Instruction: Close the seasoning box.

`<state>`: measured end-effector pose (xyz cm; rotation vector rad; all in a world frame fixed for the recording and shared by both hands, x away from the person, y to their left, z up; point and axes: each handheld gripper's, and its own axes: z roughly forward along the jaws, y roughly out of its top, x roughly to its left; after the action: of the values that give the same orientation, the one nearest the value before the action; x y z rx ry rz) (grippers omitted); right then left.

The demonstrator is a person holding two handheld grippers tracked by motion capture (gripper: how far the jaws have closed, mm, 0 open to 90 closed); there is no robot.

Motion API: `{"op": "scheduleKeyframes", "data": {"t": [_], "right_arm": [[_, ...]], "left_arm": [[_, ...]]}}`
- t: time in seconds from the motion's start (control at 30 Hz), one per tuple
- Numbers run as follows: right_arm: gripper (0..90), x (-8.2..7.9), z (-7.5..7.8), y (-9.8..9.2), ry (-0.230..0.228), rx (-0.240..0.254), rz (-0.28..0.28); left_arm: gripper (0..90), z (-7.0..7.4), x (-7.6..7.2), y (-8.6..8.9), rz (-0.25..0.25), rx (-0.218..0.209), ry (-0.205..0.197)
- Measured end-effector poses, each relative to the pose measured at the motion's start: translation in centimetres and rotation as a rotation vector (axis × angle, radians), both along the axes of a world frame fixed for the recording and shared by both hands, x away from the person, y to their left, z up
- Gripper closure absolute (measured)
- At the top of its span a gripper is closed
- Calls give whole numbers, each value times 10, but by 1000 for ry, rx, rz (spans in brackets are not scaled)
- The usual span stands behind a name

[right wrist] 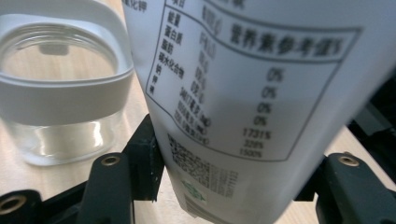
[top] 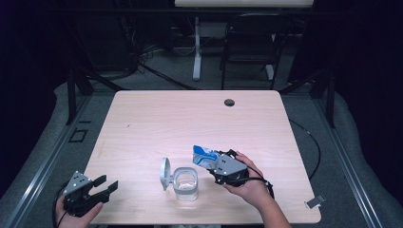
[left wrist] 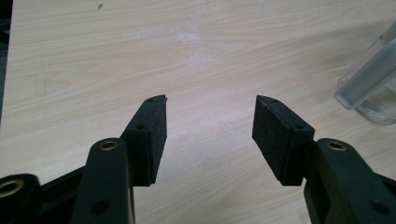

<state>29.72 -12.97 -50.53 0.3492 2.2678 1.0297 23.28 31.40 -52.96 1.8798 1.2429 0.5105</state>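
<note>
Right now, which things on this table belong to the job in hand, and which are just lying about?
In use:
- white-and-blue pouch, clamped in the right tongs
- clear glass jar, its hinged lid open
- left tongs, open, waiting

Lying about:
- small grey clip at the table's right edge
- chair behind the table

Pouch (top: 203, 156) blue-white, black print; jar (top: 186, 184) clear, white rim; table (top: 190, 118) pale wood grain.
</note>
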Motion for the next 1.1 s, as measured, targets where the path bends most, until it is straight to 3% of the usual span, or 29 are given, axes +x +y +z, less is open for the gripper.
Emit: {"op": "scheduleKeyframes", "data": {"t": [0.2, 0.43, 0.77, 0.93, 1.1], "right_arm": [[416, -4, -8, 7, 9, -36, 9], [416, -10, -10, 13, -14, -88, 10], [416, -13, -9, 12, -39, -152, -5], [416, -14, -7, 12, -51, -157, -4], [416, -17, -3, 13, -82, -202, 0]], "left_arm": [[455, -1, -1, -1, -4, 1, 1], [455, 0, -2, 0, -4, 3, -1], [455, 1, -4, -1, -9, 7, 1], [455, 1, -4, 0, -9, 9, 6], [455, 1, -4, 0, -6, 6, 0]]}}
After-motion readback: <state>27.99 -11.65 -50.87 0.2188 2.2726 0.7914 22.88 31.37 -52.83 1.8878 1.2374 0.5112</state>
